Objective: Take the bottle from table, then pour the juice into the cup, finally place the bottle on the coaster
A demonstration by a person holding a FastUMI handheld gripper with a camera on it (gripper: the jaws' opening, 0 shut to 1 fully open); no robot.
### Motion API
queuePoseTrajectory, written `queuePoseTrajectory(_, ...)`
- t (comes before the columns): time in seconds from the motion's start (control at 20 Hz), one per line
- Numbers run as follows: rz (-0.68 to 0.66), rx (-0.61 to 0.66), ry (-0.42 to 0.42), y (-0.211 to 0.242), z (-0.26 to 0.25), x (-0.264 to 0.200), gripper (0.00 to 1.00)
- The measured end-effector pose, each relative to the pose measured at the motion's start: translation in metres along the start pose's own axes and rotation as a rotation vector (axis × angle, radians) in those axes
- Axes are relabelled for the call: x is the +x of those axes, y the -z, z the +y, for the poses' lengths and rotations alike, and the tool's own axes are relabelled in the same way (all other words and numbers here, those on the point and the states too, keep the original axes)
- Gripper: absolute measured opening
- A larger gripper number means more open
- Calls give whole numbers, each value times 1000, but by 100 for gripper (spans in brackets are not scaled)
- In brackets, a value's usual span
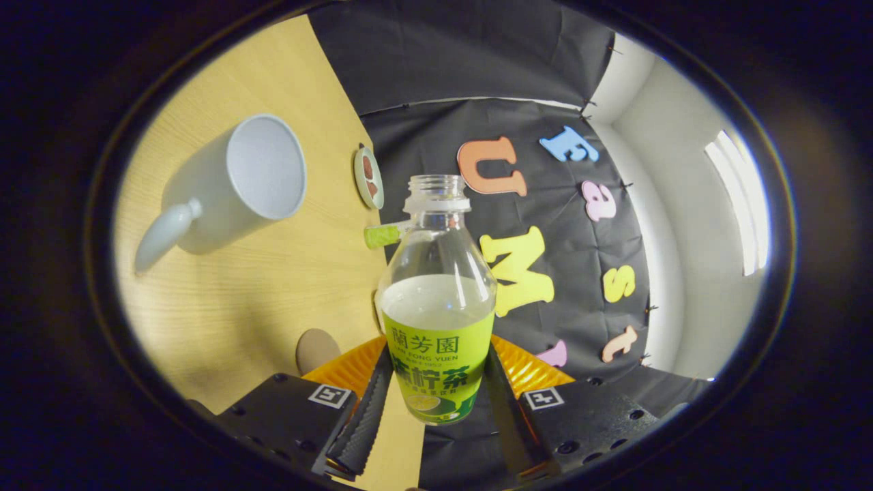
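Green-labelled bottle (438,300), clamped between the closed jaws of the gripper (436,402), points its open neck straight ahead along them, its base hidden between them.

recording booth | black cloth wall (436,61) | wooden table (273,286) | white walls (682,225)

I see the wooden desk (273,300), and a white cup (235,181) stands on it. A small round coaster (368,177) lies at the desk's far edge, near the cup.
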State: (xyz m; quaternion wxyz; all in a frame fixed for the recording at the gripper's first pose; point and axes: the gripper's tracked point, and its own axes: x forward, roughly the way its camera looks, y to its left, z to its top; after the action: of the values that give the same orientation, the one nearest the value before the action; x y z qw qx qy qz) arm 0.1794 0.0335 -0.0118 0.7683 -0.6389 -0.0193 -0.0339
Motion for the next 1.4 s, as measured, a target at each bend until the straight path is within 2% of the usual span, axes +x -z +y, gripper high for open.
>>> queuePoseTrajectory(0.75,-36,-245,62,-10,-6,1,77)
queuePoseTrajectory(1.4,-31,-351,63,-12,-14,1,77)
